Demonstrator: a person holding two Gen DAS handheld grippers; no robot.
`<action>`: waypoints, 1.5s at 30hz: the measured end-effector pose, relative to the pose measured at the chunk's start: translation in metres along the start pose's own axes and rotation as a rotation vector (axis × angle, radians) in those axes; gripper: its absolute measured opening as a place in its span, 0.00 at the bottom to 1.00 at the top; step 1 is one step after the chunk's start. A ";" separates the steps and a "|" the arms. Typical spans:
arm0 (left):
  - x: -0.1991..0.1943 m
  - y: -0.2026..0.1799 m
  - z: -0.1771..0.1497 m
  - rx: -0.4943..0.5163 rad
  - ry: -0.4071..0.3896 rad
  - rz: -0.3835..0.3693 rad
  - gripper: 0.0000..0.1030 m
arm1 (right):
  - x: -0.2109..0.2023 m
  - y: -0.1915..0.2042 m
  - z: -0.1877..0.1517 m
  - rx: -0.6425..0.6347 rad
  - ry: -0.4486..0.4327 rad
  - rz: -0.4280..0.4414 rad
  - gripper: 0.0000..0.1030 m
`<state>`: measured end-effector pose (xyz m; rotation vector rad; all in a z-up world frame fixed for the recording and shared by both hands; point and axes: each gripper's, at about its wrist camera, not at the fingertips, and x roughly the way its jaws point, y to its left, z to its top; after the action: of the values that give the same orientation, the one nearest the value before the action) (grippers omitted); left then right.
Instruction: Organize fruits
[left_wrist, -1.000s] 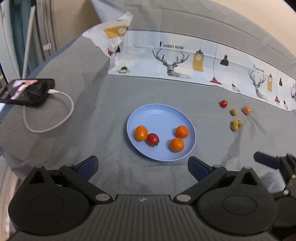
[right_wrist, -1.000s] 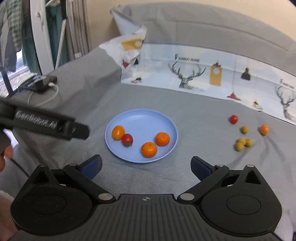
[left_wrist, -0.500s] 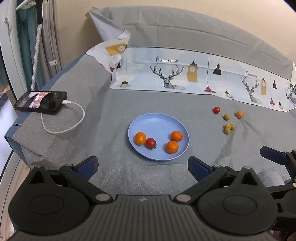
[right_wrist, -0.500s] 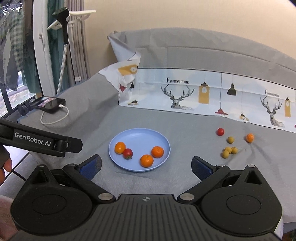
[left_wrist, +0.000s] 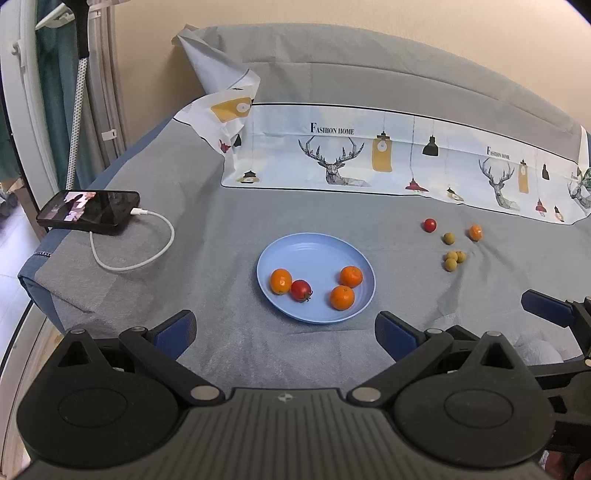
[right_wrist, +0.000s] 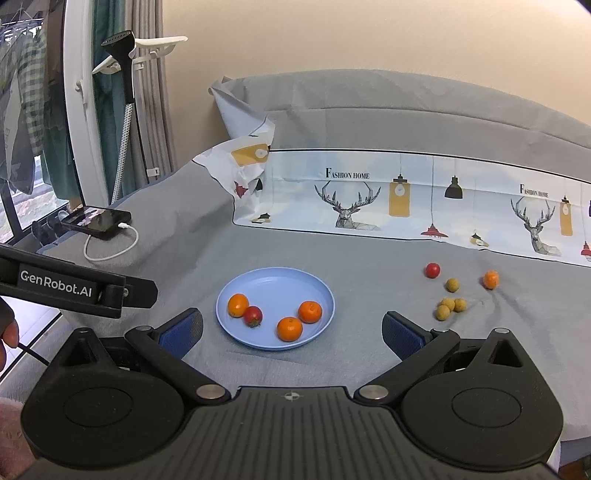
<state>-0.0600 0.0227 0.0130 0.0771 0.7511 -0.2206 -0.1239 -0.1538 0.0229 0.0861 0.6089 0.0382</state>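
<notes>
My left tongs (left_wrist: 284, 334) and my right tongs (right_wrist: 291, 330) both hang above the near edge of the bed (left_wrist: 229, 206), each spread wide with nothing between the blue pads. Nothing stands between either pair and the fruit; the only thing crossing my sight is the other tool, the left one's black arm at the left edge of the right wrist view and one blue pad of the right one at the right edge of the left wrist view.

The bed is covered in a grey, slightly fuzzy cloth with soft creases. On it, straight ahead, lies a round, shallow, smooth light-blue plate (left_wrist: 317, 247). It holds four fruits: three glossy oranges (left_wrist: 342, 297) and one red tomato (left_wrist: 301, 290) with a small green stem, which touches the leftmost orange.

Well to the right of the plate, loose on the cloth, lie six more: one red tomato, one small orange (left_wrist: 475, 232), and four small round yellow-green fruits (left_wrist: 450, 264), three of them clustered together and one (left_wrist: 448, 238) apart, between the tomato and the orange.

Behind runs a long white printed cloth (left_wrist: 369, 158) with deer and lamps, its left end crumpled upward. At the far left corner of the bed a black phone (left_wrist: 88, 211) lies with its screen lit, a white cable (left_wrist: 147, 258) looping from it.
</notes>
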 end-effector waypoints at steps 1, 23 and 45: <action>0.000 0.001 0.000 -0.001 0.001 0.000 1.00 | 0.000 0.001 0.000 0.000 0.001 -0.001 0.99; 0.008 0.000 0.000 0.001 0.021 -0.001 1.00 | 0.009 0.001 0.000 0.017 0.028 -0.005 0.99; 0.024 -0.005 0.002 0.019 0.052 0.006 1.00 | 0.027 -0.005 -0.001 0.049 0.064 -0.005 0.99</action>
<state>-0.0425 0.0138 -0.0022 0.1037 0.8009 -0.2209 -0.1021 -0.1570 0.0065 0.1310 0.6738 0.0214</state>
